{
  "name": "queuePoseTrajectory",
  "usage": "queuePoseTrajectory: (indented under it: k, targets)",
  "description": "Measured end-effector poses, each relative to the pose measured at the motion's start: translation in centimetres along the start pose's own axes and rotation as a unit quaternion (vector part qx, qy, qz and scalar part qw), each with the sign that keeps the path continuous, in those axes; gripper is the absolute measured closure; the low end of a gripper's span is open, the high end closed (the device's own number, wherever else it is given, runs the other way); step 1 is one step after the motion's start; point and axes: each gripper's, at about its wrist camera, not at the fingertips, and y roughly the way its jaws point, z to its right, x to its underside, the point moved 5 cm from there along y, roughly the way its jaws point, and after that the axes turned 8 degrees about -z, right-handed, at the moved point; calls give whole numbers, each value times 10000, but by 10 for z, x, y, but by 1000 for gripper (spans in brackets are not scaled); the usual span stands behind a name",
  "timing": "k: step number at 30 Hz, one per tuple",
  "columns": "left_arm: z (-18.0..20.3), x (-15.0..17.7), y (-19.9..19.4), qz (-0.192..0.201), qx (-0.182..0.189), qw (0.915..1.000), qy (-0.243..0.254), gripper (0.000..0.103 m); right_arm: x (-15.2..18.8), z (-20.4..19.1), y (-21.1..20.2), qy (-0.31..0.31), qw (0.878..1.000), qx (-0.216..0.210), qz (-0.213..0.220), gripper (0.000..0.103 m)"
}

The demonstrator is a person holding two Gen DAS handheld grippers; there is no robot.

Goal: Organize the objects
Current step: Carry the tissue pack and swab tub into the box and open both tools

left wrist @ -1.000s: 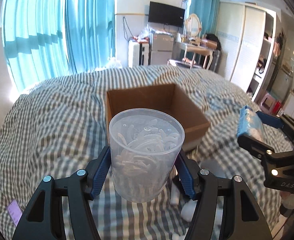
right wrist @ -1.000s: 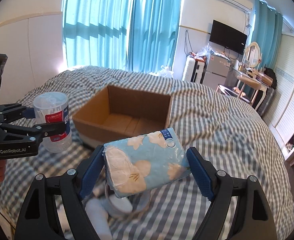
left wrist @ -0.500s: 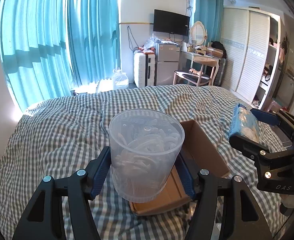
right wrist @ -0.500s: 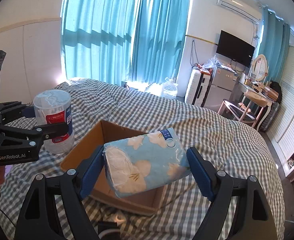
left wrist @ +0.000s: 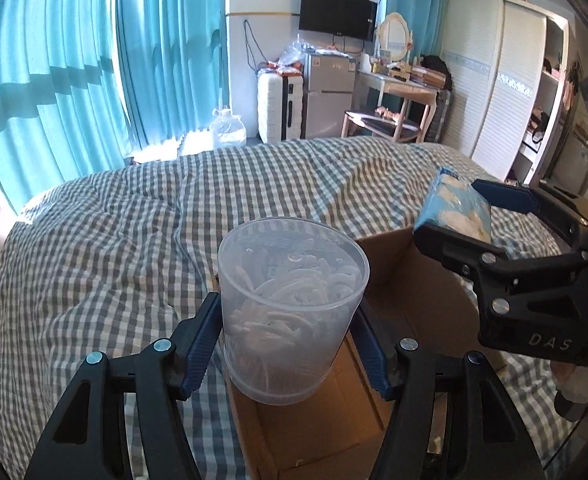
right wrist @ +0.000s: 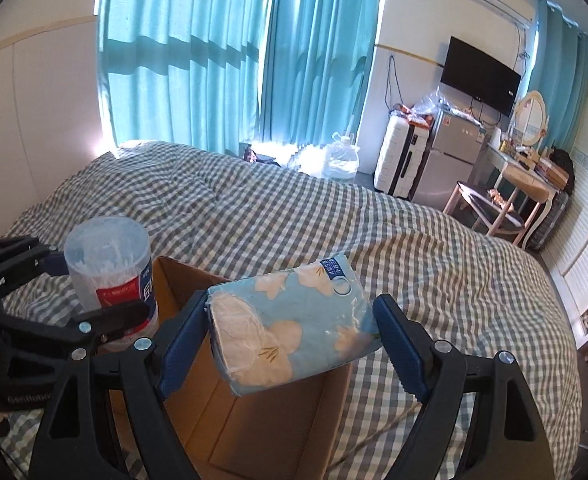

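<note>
A clear plastic tub of cotton swabs (left wrist: 292,312) is clamped by the left gripper (left wrist: 290,344) above the open brown cardboard box (left wrist: 409,292). A blue floral tissue pack (right wrist: 294,322) is clamped by the right gripper (right wrist: 290,344), right of it.

The bed (right wrist: 278,216) is covered by a grey-and-white checked quilt (left wrist: 126,248) with soft folds. An open brown cardboard box (right wrist: 254,412) rests directly on the quilt, near the bed's close edge, flaps upright.

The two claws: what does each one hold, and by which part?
Left claw: clear plastic jar, held by its lower sides. Right claw: blue tissue pack, held by its two short ends.
</note>
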Motion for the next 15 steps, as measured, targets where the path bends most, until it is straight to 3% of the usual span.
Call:
queuePoseTrajectory:
  k: [15]
  targets:
    - [8, 3, 64, -421, 70, 9987, 287, 38, 17, 9, 59, -124, 9996, 32, -242, 21]
